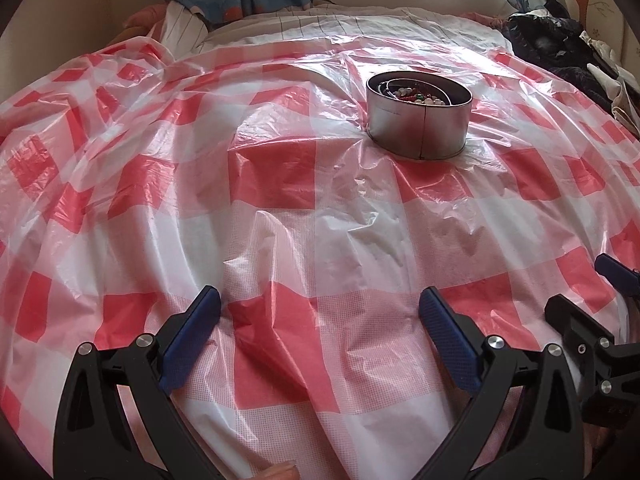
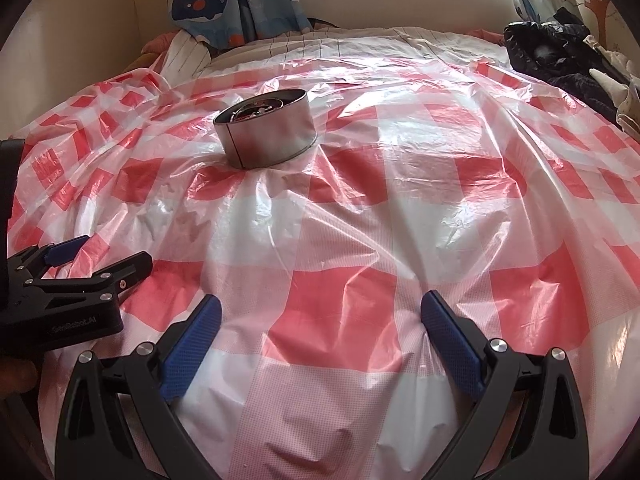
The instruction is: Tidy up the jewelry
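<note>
Left gripper (image 1: 320, 308): It is right in front of you at 6 o'clock in the left view. Its two blue pads are wide apart and hold nothing. It hangs low over the sheet.

Right gripper (image 2: 320, 316): It is at 6 o'clock in the right view. Its blue pads are wide apart too, with nothing in them. The two grippers sit side by side, close to each other.

Checked sheet (image 1: 280, 184): This is thin, shiny red-and-white plastic, spread over a bed. It is full of wrinkles. I think it will slide and bunch up if you push on it, so lift your grippers before you move them.

Round metal tin (image 1: 418, 120): It stands upright on the sheet, well away from both grippers. It is at 1 o'clock in the left view and at 11 o'clock in the right view. It has no lid on.

Jewelry (image 1: 416, 94): You can see beads down inside the tin, white, red and green. I see no loose jewelry out on the sheet.

How to do it well: Reach slowly. The bed is soft, so the tin may tip. Hold its wall with one gripper and come down from the top with the other.

Far things: A whale curtain (image 2: 200, 4) hangs at 11 o'clock. Dark clothes (image 2: 560, 52) lie at 2 o'clock.
</note>
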A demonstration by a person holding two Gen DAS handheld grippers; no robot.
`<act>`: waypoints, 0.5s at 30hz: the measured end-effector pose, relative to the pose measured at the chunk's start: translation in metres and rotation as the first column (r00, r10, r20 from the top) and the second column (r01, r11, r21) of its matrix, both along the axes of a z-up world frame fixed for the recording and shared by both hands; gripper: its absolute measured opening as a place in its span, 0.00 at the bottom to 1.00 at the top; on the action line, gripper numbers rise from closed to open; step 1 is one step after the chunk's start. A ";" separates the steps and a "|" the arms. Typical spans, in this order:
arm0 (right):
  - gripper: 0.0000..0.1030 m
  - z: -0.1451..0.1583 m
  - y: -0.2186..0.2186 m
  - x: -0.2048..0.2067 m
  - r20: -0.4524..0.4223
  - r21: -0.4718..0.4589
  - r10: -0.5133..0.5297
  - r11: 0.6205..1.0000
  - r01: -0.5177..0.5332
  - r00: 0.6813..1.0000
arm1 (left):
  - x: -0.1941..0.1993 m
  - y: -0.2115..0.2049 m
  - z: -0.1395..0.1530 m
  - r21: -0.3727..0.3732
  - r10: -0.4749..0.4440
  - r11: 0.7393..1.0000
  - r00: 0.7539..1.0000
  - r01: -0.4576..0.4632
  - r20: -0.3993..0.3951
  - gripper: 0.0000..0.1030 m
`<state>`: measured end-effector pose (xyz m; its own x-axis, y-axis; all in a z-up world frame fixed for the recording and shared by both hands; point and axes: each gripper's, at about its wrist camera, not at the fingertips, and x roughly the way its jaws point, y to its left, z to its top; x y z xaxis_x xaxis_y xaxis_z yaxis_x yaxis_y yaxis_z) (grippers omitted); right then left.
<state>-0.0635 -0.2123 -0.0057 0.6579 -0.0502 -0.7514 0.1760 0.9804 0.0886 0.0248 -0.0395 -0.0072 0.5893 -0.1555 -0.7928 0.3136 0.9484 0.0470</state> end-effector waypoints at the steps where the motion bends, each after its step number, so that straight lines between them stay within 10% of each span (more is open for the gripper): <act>1: 0.93 0.000 0.000 0.000 -0.002 -0.002 -0.001 1.000 0.001 1.000 | 0.000 0.000 0.000 -0.001 0.000 1.000 1.000 0.000 -0.001 0.93; 15: 0.93 0.000 0.007 0.000 -0.023 -0.034 -0.013 0.999 0.013 1.000 | 0.005 -0.002 -0.001 0.006 0.015 1.000 1.000 -0.015 -0.023 0.93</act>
